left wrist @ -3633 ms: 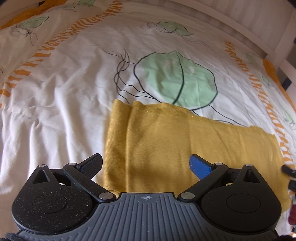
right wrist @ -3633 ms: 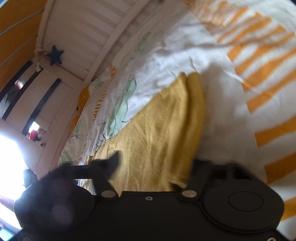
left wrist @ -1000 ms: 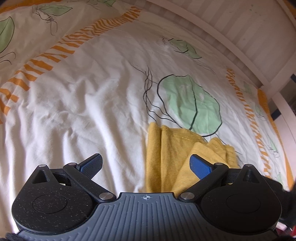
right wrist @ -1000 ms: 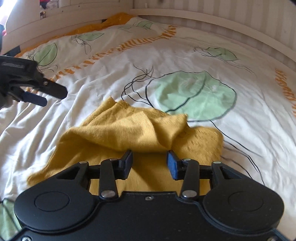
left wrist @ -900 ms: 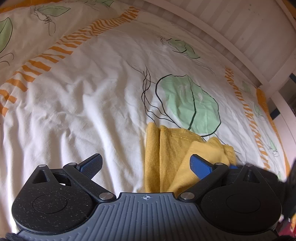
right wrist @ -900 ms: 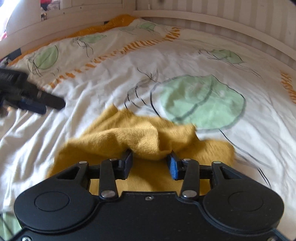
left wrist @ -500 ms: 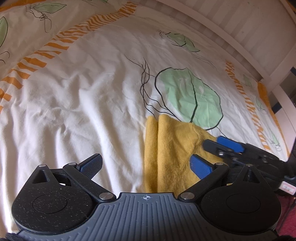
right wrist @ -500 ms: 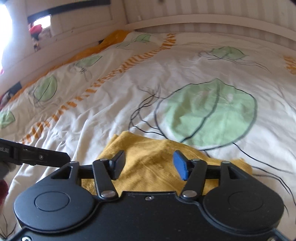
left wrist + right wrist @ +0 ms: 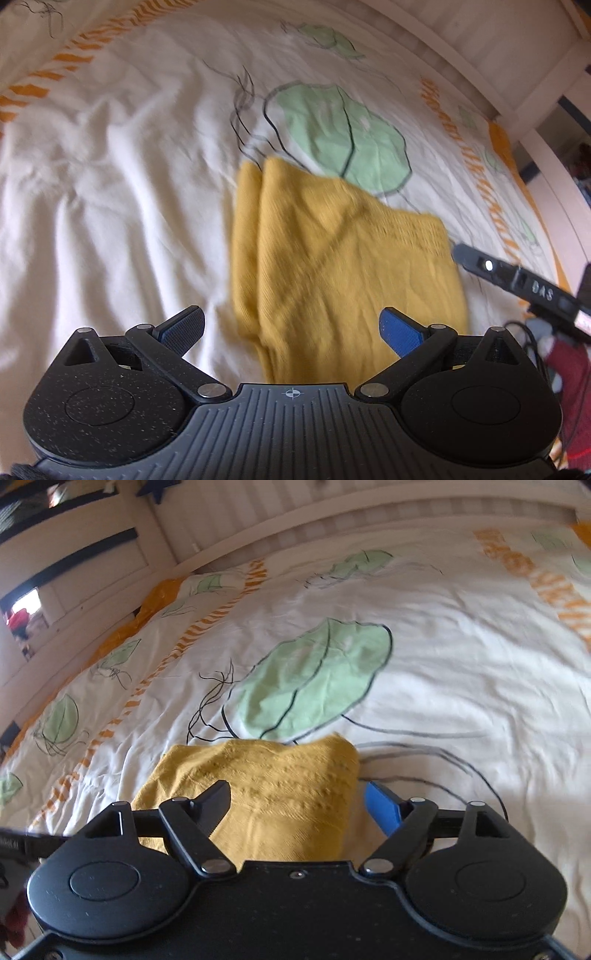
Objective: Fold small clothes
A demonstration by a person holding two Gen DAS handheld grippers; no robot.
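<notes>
On the bed: one duvet (image 9: 110, 177), white with green leaf prints and orange dashed stripes, and one yellow knit garment (image 9: 332, 266) lying folded on it, just below the one big green leaf (image 9: 340, 133). Left wrist view, left to right: bare wrinkled duvet from 9 to 11 o'clock; garment at centre, running from 12 down to 6 o'clock, with a doubled fold ridge along its left edge and a ribbed hem at its upper right corner; one black finger of the other tool poking in at 3 o'clock, tip just beside that hem corner, contact can't be confirmed. Left gripper (image 9: 291, 325): two blue pads spread wide, released, nothing pinched; garment's near edge sits between them without touching either pad as far as visible. Right wrist view, left to right: two orange stripe bands and several small leaves at 9–10 o'clock, garment at 6 o'clock, big leaf at 12, bare white at 3. Right gripper (image 9: 297, 803): jaws opening, garment's right half lies between them, pads not pressing on it; right blue pad is clear of the cloth, over white duvet. White slatted bed frame (image 9: 332, 506) along the top.
</notes>
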